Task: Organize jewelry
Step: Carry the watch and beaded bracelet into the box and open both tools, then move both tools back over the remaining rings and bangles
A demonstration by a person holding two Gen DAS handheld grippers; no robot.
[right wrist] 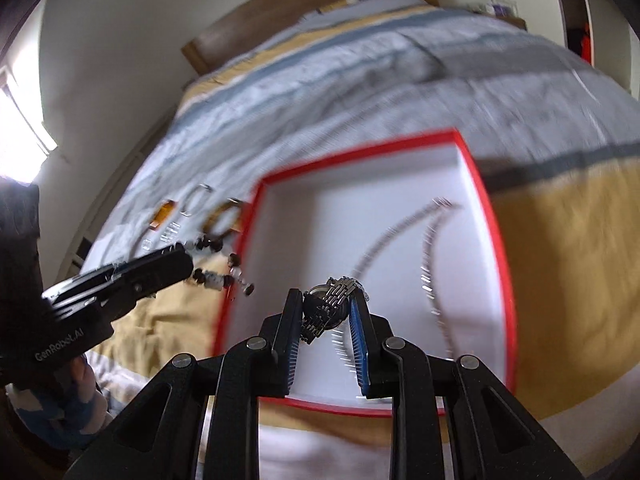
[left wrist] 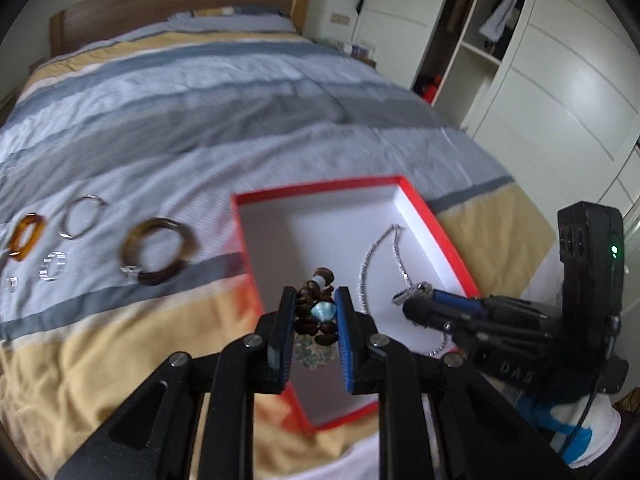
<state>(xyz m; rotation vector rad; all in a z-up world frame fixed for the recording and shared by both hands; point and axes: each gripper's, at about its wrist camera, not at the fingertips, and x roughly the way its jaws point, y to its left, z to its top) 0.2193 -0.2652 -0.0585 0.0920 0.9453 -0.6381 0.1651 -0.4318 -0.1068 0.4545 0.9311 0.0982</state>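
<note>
We hold a beaded bracelet (left wrist: 318,306) of dark brown beads with a pale blue piece clamped between the fingers of our left gripper (left wrist: 316,300), at the near left edge of the red box (left wrist: 436,216), which lies open on the striped bedspread (left wrist: 200,120) near the foot of the bed. Our right gripper (right wrist: 328,306) is clenched on a metal watch (right wrist: 330,304) with a link band, hanging over the box's white floor toward its near edge. A silver chain (left wrist: 380,248) already lies inside the box, curving along its right side. Out on the bedspread to the left of the box, toward the left edge of the bed, we see a dark brown bangle (left wrist: 160,250), a thin silver bangle (left wrist: 82,216), an amber bangle (left wrist: 26,236), and two small clear rings (left wrist: 52,266), all apart from one another.
</note>
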